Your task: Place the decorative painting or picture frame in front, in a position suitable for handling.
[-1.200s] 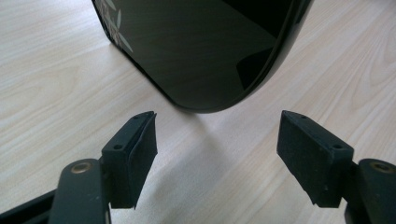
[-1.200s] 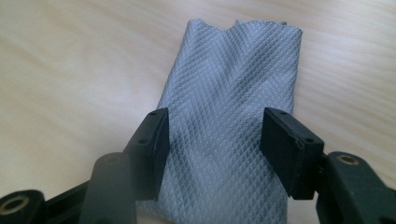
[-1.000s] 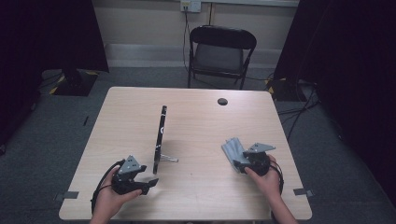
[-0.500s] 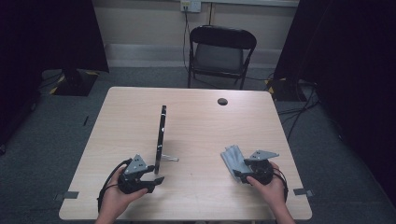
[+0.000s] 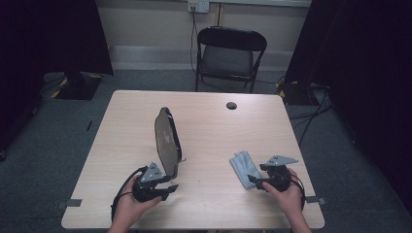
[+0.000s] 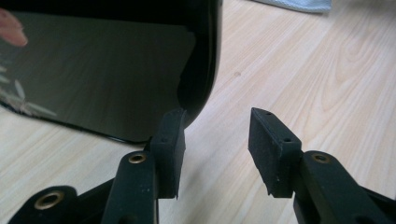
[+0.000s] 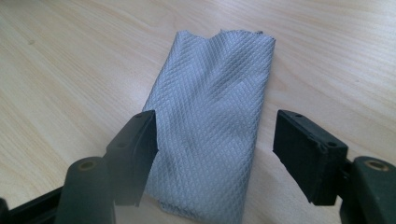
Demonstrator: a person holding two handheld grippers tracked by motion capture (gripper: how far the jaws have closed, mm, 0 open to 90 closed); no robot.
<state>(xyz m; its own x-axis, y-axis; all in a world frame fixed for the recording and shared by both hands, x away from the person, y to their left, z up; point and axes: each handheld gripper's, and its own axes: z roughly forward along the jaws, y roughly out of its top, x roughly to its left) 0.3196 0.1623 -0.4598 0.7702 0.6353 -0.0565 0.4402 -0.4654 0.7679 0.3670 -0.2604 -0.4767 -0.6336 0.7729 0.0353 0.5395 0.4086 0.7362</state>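
Left tongs [image 6: 215,149], just been closing, stand released at the tilted mirror's [image 5: 166,141] near edge. Right tongs [image 7: 215,158], lately widening, straddle the cloth [image 7: 212,126] unclenched. Bare worktop [image 5: 209,121] lies beyond.

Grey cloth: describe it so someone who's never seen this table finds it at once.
On the light wooden table, look at the near right part, just ahead of the right claw. The grey cloth lies there flat, folded into a narrow strip with a fine diamond weave. The tall dark oval mirror is hard and stands at the left; the cloth is soft and pale.
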